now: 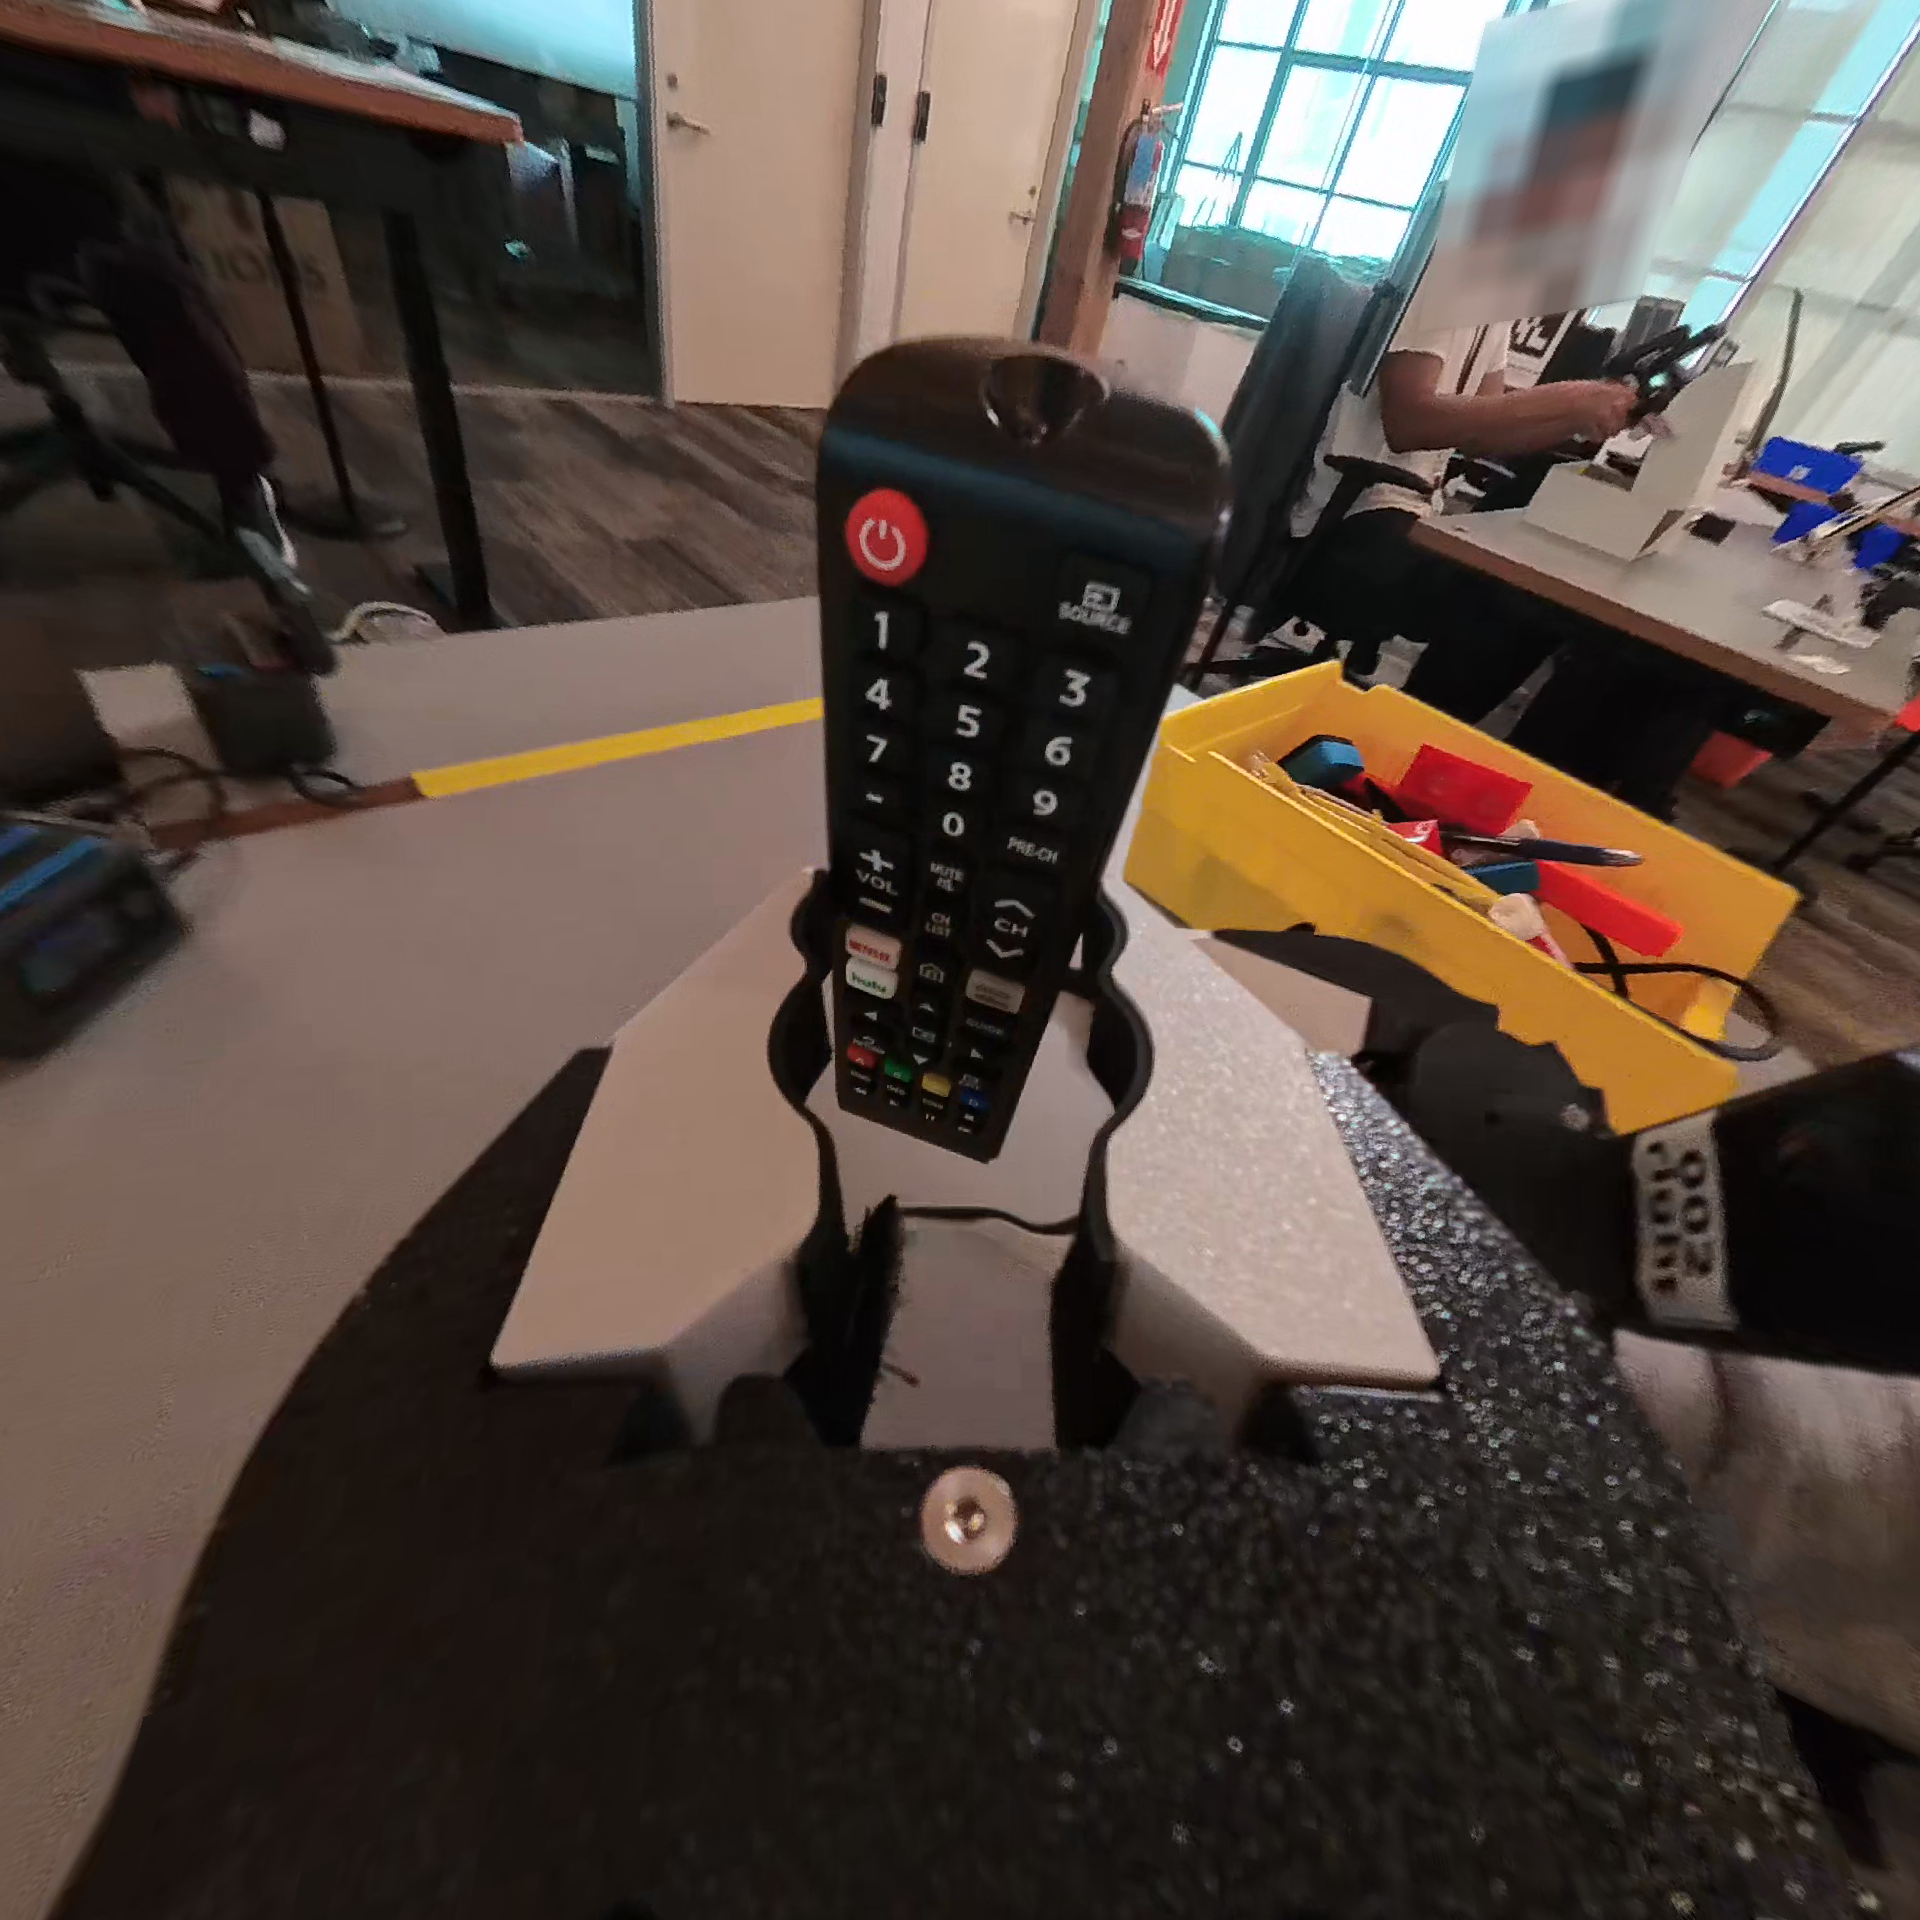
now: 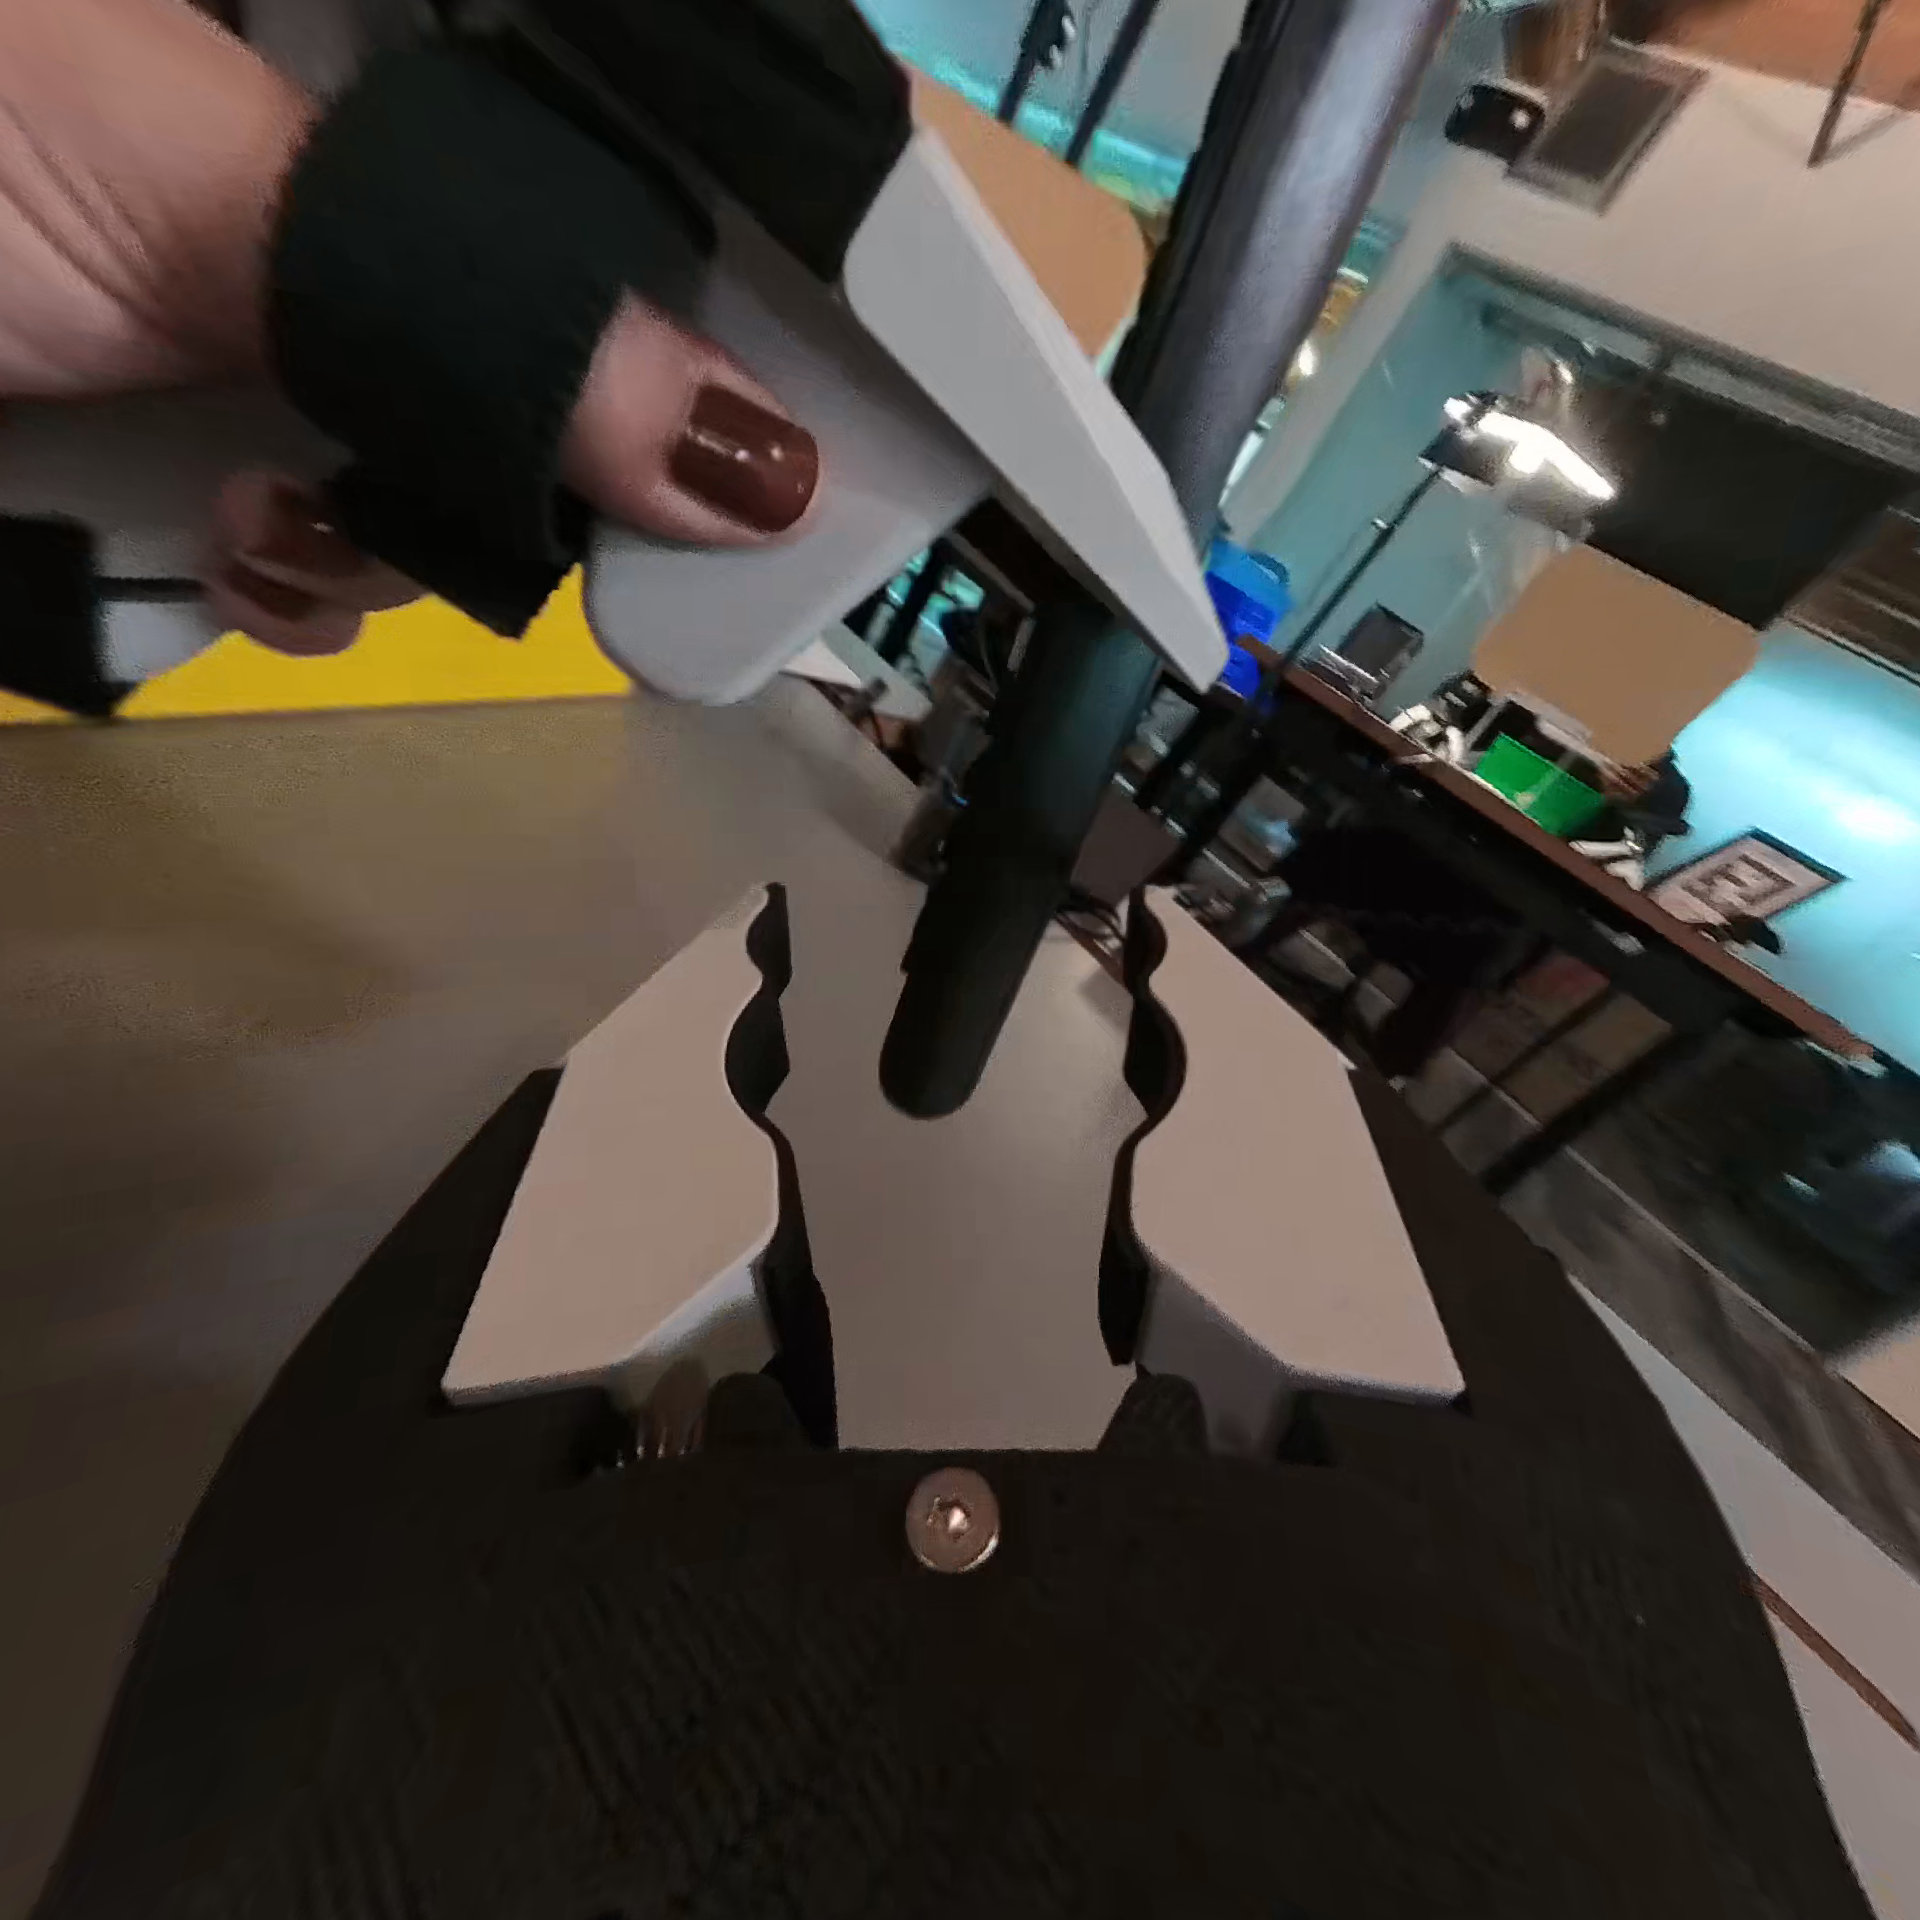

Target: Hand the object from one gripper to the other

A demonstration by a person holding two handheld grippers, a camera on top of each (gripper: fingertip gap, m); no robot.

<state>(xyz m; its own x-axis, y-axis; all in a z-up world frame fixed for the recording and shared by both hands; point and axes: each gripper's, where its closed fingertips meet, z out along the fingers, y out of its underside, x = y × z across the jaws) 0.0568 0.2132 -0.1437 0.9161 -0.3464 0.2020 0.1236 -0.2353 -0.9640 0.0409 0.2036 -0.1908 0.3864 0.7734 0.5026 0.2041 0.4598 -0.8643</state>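
A black TV remote point(image 1: 997, 727) with a red power button stands upright in my left gripper point(image 1: 956, 914), which is shut on its lower end. In the right wrist view the remote point(image 2: 966, 935) shows edge-on, hanging down from the left gripper's white finger point(image 2: 966, 395), held by a gloved hand point(image 2: 468, 343). My right gripper point(image 2: 954, 899) is open. The remote's free end sits between its two white fingers, apart from both. The right gripper's black body also shows at the right edge of the left wrist view point(image 1: 1714, 1195).
A grey table point(image 1: 416, 987) lies below, with a yellow tape strip point(image 1: 623, 743) across it. A yellow bin point(image 1: 1299, 883) of small items stands at the right. A person point(image 1: 1455, 416) sits at another table farther right. Desks and shelves stand behind point(image 2: 1558, 831). Left tips to right tips: about 5 cm.
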